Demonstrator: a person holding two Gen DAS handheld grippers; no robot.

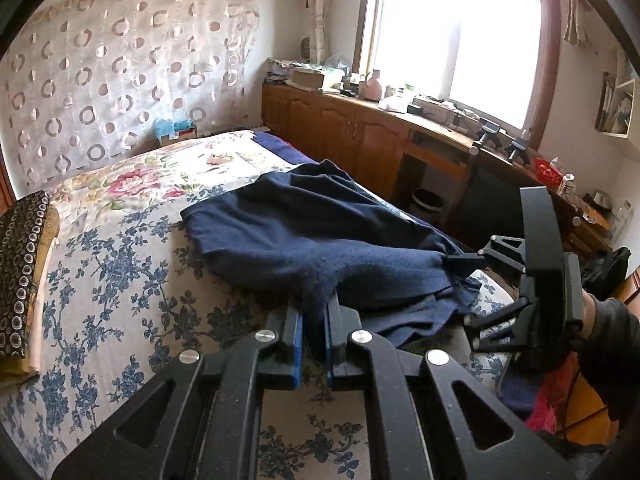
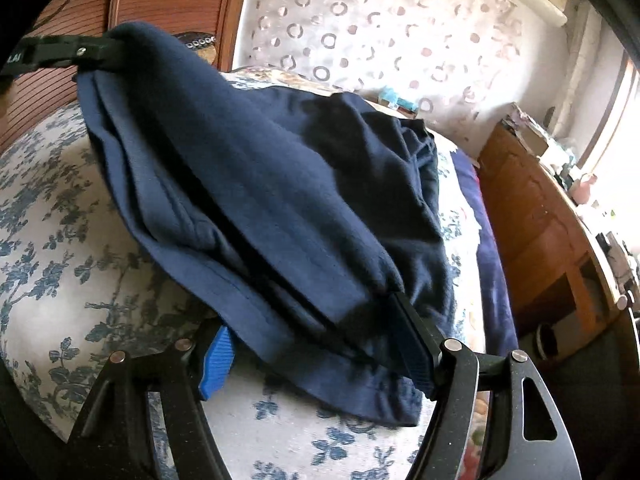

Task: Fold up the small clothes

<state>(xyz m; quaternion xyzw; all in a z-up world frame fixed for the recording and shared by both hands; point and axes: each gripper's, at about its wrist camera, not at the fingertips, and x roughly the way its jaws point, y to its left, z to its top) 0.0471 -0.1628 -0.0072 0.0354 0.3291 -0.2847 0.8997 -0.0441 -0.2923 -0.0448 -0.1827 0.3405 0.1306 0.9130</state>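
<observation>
Two grippers are lifting one navy garment (image 1: 320, 232) off the bed (image 1: 120, 260), its long axis running left to right between them: left gripper (image 1: 314, 332) pinching a corner tight, right gripper (image 2: 320, 336) gaping wide around the right hem.

Black tongs (image 1: 314, 332) with silver rivets, blue ribbed pads (image 2: 218, 364), dark sleeve (image 1: 616, 332).

Soft, matt navy knit on that garment (image 1: 304, 236), faintly fuzzy. The left gripper (image 1: 314, 334) is matt black plastic with shiny metal pins and ribbed blue pads (image 2: 218, 364). Bedsheet (image 1: 120, 280) is smooth printed cotton-like cloth; glossy brown wood on the cabinets (image 1: 340, 132); the curtain (image 1: 132, 72) is sheer.
</observation>
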